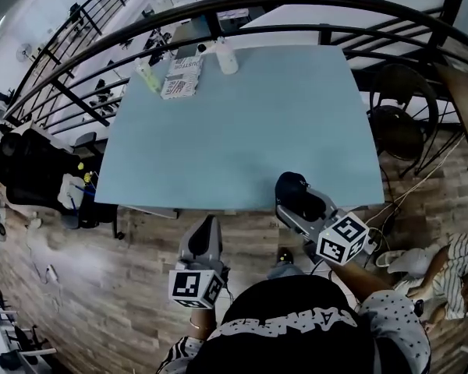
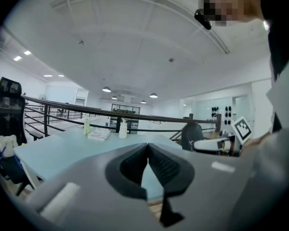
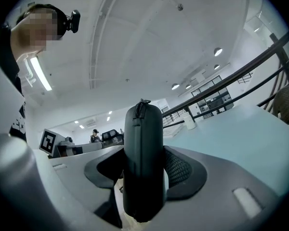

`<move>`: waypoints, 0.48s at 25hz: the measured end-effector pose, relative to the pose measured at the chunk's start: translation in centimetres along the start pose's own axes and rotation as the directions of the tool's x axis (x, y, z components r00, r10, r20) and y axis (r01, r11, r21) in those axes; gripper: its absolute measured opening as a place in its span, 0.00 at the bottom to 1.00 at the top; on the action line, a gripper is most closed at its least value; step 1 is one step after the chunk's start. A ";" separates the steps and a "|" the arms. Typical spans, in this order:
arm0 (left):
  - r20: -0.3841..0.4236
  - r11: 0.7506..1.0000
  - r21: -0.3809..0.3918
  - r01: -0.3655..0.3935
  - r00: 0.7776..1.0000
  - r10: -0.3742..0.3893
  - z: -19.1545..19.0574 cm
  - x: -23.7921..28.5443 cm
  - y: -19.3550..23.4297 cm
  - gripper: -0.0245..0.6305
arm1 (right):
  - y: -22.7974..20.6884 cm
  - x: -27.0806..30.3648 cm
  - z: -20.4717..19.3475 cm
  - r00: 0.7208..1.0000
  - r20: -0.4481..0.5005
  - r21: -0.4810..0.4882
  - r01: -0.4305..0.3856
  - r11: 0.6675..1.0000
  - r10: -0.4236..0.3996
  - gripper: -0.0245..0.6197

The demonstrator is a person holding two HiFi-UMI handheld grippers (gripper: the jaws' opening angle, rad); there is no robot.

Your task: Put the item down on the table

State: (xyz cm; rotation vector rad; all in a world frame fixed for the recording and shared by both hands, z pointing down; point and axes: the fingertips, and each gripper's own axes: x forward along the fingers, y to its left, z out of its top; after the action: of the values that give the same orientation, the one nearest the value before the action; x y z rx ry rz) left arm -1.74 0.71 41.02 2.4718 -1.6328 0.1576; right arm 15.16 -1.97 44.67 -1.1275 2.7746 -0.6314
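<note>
A black zippered case (image 3: pixel 143 162) stands upright between the jaws of my right gripper (image 3: pixel 143 170), which is shut on it. In the head view that case (image 1: pixel 292 185) hangs just over the near right edge of the pale blue table (image 1: pixel 242 123), with the right gripper (image 1: pixel 300 201) behind it. My left gripper (image 1: pixel 205 240) is below the table's near edge, over the wooden floor. Its ribbed pads meet at the tips in the left gripper view, so the left gripper (image 2: pixel 148 150) is shut with nothing in it.
At the table's far left stand a pale green bottle (image 1: pixel 147 75), a printed white packet (image 1: pixel 182 76) and a white bottle (image 1: pixel 226 56). A curved black railing (image 1: pixel 296 6) rings the far side. Black chairs (image 1: pixel 402 115) are at the right, an office chair (image 1: pixel 31 170) at the left.
</note>
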 end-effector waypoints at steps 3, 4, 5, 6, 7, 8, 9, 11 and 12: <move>-0.004 1.000 0.006 -0.017 1.000 0.017 0.1 1.6 0.4 0.04 | -1.5 0.9 0.6 1.000 0.001 0.004 -0.013 1.000 0.013 0.44; -0.003 1.000 0.006 -0.020 1.000 0.020 0.2 2.1 0.5 0.04 | -1.9 1.1 0.7 1.000 0.004 0.006 -0.017 1.000 0.016 0.44; 0.000 1.000 0.005 -0.023 1.000 0.023 0.4 2.5 0.6 0.04 | -2.3 1.4 0.9 1.000 0.007 0.006 -0.019 1.000 0.019 0.44; 0.004 1.000 0.005 -0.026 1.000 0.026 0.5 3.0 0.7 0.04 | -2.7 1.7 1.0 1.000 0.009 0.006 -0.022 1.000 0.022 0.43; 0.006 1.000 0.005 -0.029 1.000 0.029 0.6 3.3 0.7 0.04 | -3.0 1.9 1.1 1.000 0.009 0.005 -0.024 1.000 0.024 0.44; 0.005 0.999 0.005 -0.031 0.999 0.031 0.6 3.7 0.7 0.04 | -3.4 2.1 1.2 1.000 0.007 0.004 -0.025 1.000 0.025 0.44; 0.003 0.999 0.004 -0.032 0.999 0.032 0.5 3.9 0.7 0.04 | -3.7 2.2 1.2 1.000 0.003 0.005 -0.023 1.000 0.023 0.44; 0.000 0.999 0.003 -0.032 0.999 0.032 0.4 4.5 0.9 0.04 | -4.2 2.5 1.1 1.000 0.001 0.012 -0.017 1.000 0.017 0.44; 0.001 1.000 0.002 -0.030 1.000 0.030 0.4 4.7 1.0 0.04 | -4.5 2.6 1.0 1.000 0.002 0.015 -0.014 1.000 0.014 0.44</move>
State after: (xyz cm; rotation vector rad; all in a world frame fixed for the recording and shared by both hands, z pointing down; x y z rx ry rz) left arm -0.79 -4.02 41.59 2.4501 -1.6715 0.1626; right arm 16.40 -6.98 45.76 -1.1043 2.7692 -0.6487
